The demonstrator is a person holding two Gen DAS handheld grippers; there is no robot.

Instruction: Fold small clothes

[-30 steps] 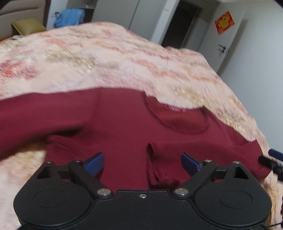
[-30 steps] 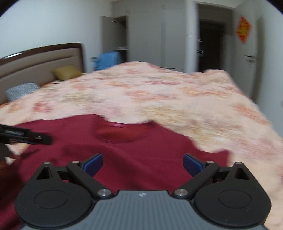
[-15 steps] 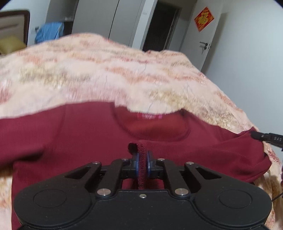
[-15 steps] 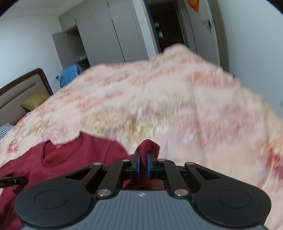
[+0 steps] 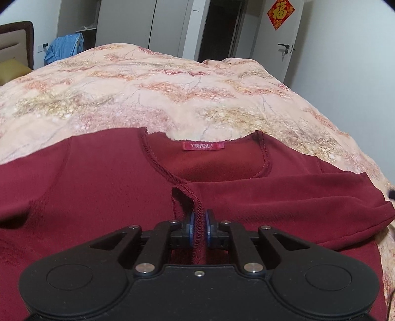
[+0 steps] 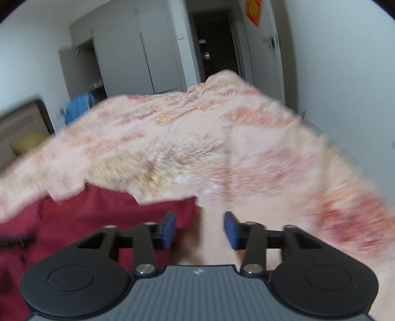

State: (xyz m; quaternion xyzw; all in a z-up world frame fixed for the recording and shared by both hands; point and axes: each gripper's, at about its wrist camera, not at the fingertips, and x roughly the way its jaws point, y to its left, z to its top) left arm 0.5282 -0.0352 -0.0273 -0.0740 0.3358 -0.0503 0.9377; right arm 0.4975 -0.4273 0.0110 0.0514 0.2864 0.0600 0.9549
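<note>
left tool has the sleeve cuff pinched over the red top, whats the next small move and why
Probably carry the cuff a little further across the chest and lay it flat. The left tool is shut on the stitched edge just below the neckline, and the fabric bunches there. The right tool is open at the red top's side edge, gripping nothing, so it cannot help smooth yet.

Bedroom with a quilted bed and pale walls

A floral quilt (image 5: 172, 81) covers the bed; behind it stand grey wardrobes (image 5: 123, 22), a dark doorway (image 5: 217, 27), a white door (image 5: 281, 37) (red paper charm (image 5: 281, 10) on it) and a padded headboard (image 5: 14, 42).
</note>
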